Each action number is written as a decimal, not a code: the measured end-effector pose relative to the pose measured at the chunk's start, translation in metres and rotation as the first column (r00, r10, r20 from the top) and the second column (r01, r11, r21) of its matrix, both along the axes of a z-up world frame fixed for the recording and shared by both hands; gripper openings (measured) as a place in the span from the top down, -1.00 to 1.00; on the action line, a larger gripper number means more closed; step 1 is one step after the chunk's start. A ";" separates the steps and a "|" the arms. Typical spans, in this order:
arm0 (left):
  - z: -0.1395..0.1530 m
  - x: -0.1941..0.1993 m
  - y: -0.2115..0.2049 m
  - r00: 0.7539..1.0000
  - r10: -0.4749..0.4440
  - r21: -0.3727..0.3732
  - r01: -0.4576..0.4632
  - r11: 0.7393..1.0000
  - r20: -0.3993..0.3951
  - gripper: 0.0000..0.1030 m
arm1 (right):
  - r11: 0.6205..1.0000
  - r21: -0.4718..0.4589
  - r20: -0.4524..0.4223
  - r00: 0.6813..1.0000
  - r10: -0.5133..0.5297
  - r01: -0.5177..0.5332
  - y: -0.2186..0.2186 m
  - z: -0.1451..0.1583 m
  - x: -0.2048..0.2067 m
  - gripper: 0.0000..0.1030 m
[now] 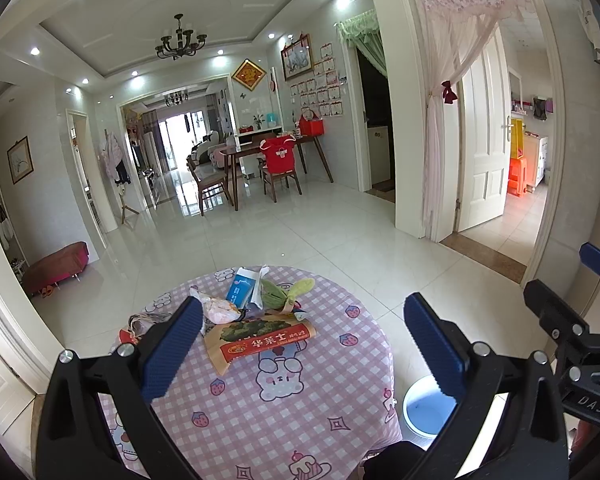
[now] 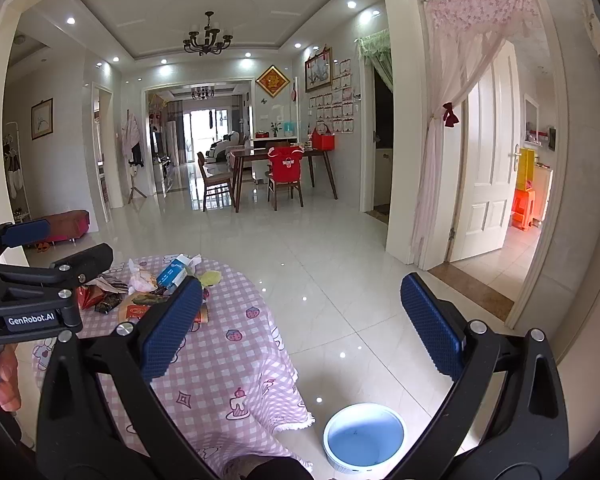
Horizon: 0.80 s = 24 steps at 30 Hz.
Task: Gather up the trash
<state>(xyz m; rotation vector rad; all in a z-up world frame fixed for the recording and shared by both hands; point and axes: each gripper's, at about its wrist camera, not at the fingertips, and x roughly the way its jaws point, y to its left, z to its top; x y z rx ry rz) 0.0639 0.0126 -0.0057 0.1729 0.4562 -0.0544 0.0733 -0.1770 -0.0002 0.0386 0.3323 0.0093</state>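
Blue-padded fingers (image 1: 172, 350) of the left gripper (image 1: 304, 344) are seen spread wide, nothing held, over the near edge of the pink-checked tablecloth (image 1: 320, 400). The right gripper (image 2: 300, 326) is likewise released and empty, held right of the table above the floor. A blue-lined trash bin (image 2: 365, 438) stands on the tiles near the table's right side; apart from a few specks, nothing is seen inside it. Farther on, at the table's middle, the trash is heaped: a brown Wallace's paper bag (image 1: 256, 340), a blue-and-white carton (image 1: 242, 290), a green wrapper (image 1: 278, 294), crumpled paper (image 1: 216, 308). All is judged light, soft, crushable. The bag's flat free edge is suggested as the hold; slippage is likely on glossy wrappers.
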 end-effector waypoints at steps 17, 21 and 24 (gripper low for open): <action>-0.003 0.003 0.000 1.000 -0.004 0.001 0.004 1.000 -0.016 -0.92 | 1.000 0.009 -0.018 1.000 0.007 -0.007 -0.001 0.000 0.007 -0.89; -0.004 0.003 0.000 1.000 -0.005 0.001 0.005 1.000 -0.015 -0.92 | 1.000 0.010 -0.020 1.000 0.008 -0.008 -0.001 0.000 0.007 -0.89; -0.004 0.003 0.001 1.000 -0.005 0.000 0.005 1.000 -0.016 -0.92 | 1.000 0.012 -0.022 1.000 0.011 -0.010 -0.003 0.000 0.008 -0.89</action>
